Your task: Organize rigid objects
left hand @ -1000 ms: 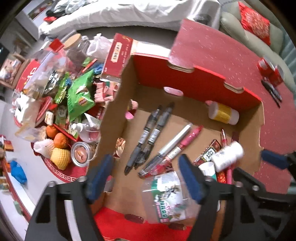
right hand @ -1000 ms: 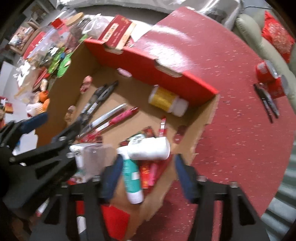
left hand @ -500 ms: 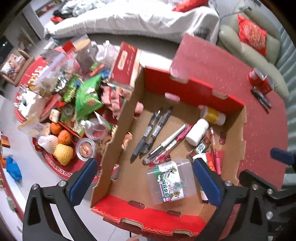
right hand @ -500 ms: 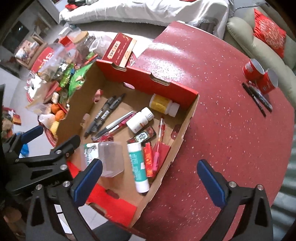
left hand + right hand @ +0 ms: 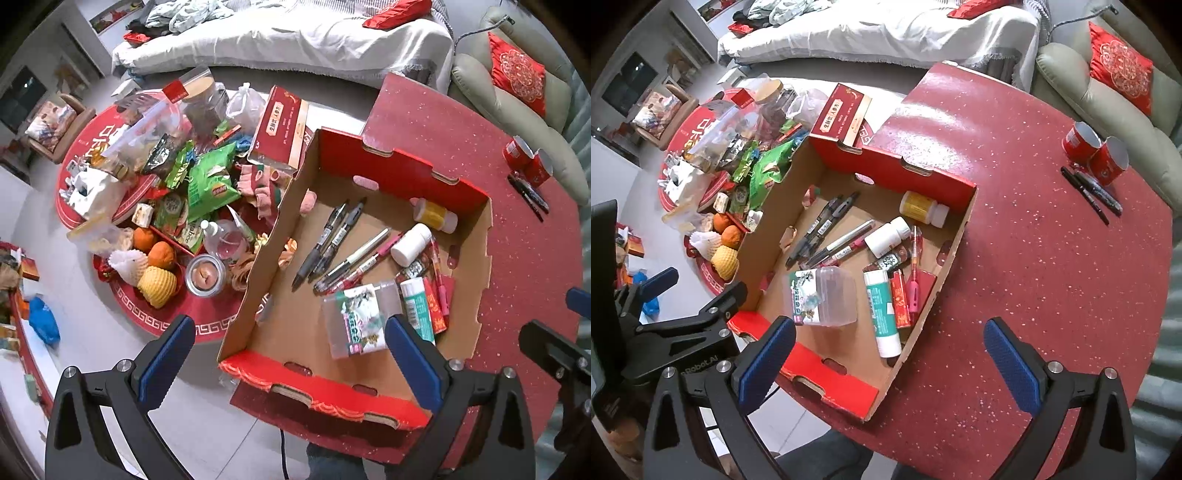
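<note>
Left wrist: we see left claw (image 5: pixel 290 360) spread wide, empty, clear box (image 5: pixel 360 319) just ahead; right claw (image 5: pixel 890 360) likewise released above tray (image 5: pixel 925 306).

Cardboard box (image 5: pixel 960 221) on table (image 5: pixel 1052 277); pens (image 5: pixel 827 225), bottles (image 5: pixel 886 240), clear case (image 5: pixel 831 299) inside; two cups (image 5: pixel 1097 151) far right.

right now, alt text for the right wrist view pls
An open right gripper hangs empty above a red-rimmed cardboard box on a red table. The box holds pens, a white bottle, a clear plastic container and a glue stick.
</note>
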`<action>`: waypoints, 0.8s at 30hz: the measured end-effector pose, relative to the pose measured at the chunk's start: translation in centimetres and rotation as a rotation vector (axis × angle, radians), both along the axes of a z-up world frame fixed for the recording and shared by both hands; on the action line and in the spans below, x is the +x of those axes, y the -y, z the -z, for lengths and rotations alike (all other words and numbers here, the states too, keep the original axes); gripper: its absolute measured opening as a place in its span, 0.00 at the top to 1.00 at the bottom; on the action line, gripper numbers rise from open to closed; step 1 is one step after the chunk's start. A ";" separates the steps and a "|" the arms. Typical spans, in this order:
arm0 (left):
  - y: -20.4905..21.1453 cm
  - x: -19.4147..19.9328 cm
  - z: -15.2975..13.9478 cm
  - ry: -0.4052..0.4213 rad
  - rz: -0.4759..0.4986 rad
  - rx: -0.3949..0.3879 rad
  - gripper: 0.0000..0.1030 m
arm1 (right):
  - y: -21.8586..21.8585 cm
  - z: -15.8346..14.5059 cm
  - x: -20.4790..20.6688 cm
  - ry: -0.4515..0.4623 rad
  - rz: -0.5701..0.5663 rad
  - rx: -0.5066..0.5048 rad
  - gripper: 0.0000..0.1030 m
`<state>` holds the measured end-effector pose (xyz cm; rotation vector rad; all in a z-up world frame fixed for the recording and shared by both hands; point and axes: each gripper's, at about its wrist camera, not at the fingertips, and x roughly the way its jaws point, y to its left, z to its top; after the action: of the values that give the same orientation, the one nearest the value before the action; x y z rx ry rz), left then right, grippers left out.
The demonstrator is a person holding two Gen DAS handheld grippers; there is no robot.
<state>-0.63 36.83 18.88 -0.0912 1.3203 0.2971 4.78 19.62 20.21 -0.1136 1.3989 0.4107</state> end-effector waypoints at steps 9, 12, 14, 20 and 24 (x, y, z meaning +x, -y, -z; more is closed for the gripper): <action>-0.3 -0.9 -0.4 0.003 -0.017 -0.024 0.01 | -0.6 -0.9 -0.2 -0.001 -0.014 0.008 0.00; -0.4 -1.0 -0.6 0.005 -0.018 -0.026 0.00 | -1.0 -1.0 -0.3 -0.001 -0.023 0.005 0.00; -0.4 -1.1 -0.7 0.005 -0.020 -0.026 0.00 | -1.1 -1.1 -0.5 -0.002 -0.027 0.006 0.00; -0.4 -1.4 -0.8 0.002 -0.021 -0.035 0.00 | -1.6 -1.2 -0.7 -0.001 -0.030 0.002 0.00; -0.4 -1.4 -0.8 0.004 -0.021 -0.038 0.00 | -1.5 -1.2 -0.7 -0.001 -0.031 0.001 0.00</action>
<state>-2.01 37.27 19.65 -0.1379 1.3223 0.2899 4.12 21.16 21.38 -0.1342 1.3990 0.4375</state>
